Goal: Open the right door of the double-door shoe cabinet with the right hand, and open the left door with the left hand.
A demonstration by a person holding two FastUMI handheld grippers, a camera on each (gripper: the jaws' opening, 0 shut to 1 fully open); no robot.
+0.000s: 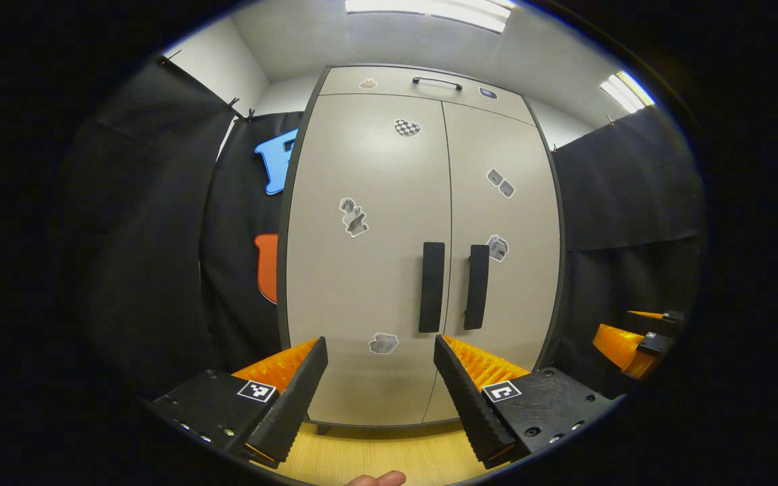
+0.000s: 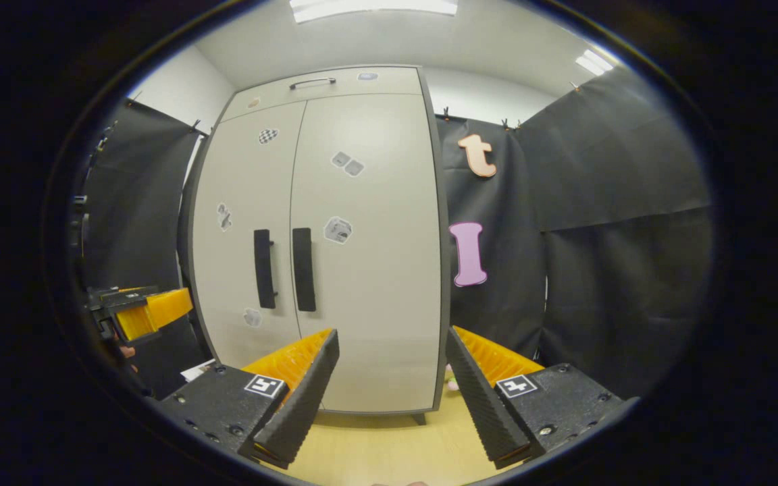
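Note:
A tall grey double-door shoe cabinet stands ahead with both doors closed. In the left gripper view its left door (image 1: 369, 270) and right door (image 1: 507, 270) each carry a black vertical handle, the left handle (image 1: 431, 287) and the right handle (image 1: 476, 287), side by side at the middle seam. My left gripper (image 1: 381, 344) is open, short of the doors, just below the handles. In the right gripper view the right door (image 2: 369, 256) has its handle (image 2: 303, 269) beside the left handle (image 2: 264, 268). My right gripper (image 2: 392, 337) is open, aimed at the right door's lower part, away from the handles.
Black cloth walls flank the cabinet on both sides. A wooden floor (image 1: 362, 459) runs under the cabinet's feet. A drawer with a handle (image 1: 437, 82) tops the cabinet. The right gripper (image 1: 639, 341) shows at the right edge of the left gripper view, the left gripper (image 2: 139, 310) at the left of the right gripper view.

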